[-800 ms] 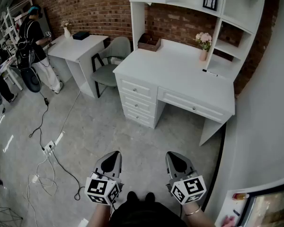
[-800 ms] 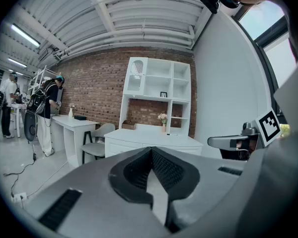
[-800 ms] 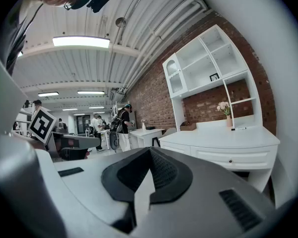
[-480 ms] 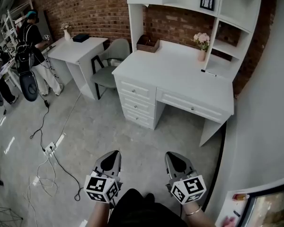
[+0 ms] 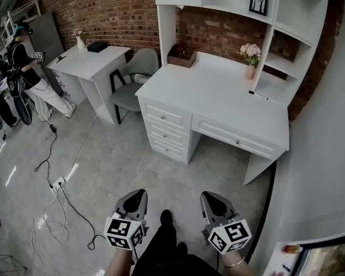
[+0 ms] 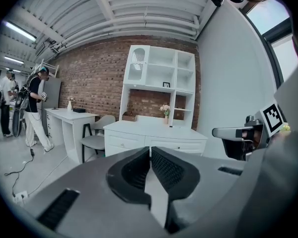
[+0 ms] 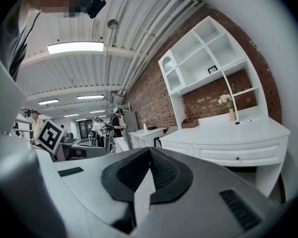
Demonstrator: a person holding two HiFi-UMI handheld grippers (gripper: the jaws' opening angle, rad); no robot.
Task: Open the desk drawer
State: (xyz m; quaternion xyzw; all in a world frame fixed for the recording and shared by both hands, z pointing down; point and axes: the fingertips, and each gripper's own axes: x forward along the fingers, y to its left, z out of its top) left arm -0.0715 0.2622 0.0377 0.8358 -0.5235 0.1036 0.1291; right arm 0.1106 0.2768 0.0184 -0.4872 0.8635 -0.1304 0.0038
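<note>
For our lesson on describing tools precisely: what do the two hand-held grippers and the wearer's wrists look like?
Both the left gripper and right gripper have grey tapered shells with black ribbed pads. Each carries a white cube printed with black square markers. A thin bracelet circles the right wrist.
</note>
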